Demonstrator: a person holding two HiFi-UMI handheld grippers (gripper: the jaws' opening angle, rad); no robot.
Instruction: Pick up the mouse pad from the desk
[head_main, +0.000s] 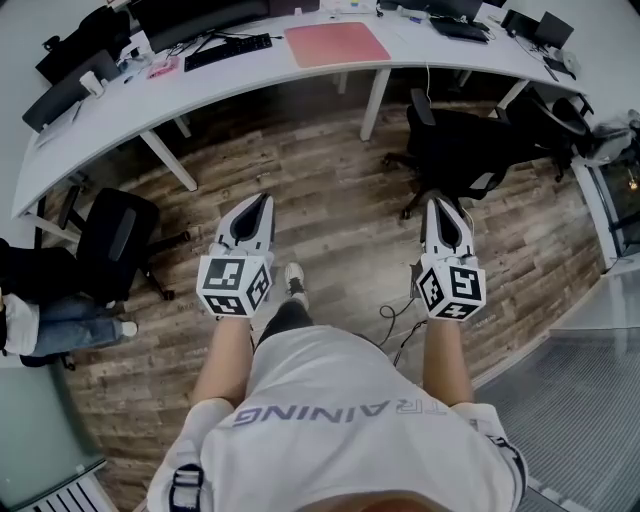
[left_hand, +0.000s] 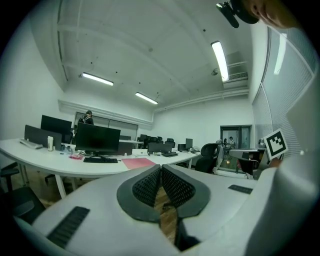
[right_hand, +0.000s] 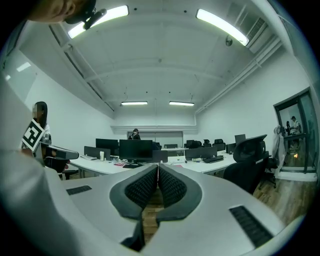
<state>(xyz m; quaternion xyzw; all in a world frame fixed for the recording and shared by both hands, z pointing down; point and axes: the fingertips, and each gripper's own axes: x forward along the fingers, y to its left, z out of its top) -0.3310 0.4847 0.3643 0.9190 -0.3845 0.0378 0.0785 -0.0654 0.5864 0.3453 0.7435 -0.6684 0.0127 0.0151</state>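
You stand on a wood-plank floor (head_main: 330, 200) facing a long, curved white desk (head_main: 250, 85) in an open office with white walls and a white ceiling. The pink mouse pad (head_main: 337, 44) lies flat on that desk, just to the right of a black keyboard (head_main: 228, 51) and well apart from both grippers. Your left gripper (head_main: 265, 199) and right gripper (head_main: 437, 203) are held side by side over the floor, short of the desk. Each has its jaws pressed together with nothing between them (each gripper's own view shows the ribbed pads meeting at the tips). By count there is one mouse pad, one keyboard beside it and two grippers. Two black chairs stand nearest you, one (head_main: 115, 240) to the left and one (head_main: 460, 150) to the right. The right gripper view shows four strip lights (right_hand: 222, 25) lit on the ceiling. In the left gripper view, one black monitor (left_hand: 97, 140) stands just behind the keyboard. One seated person (head_main: 40, 300) shows at the head view's left edge.
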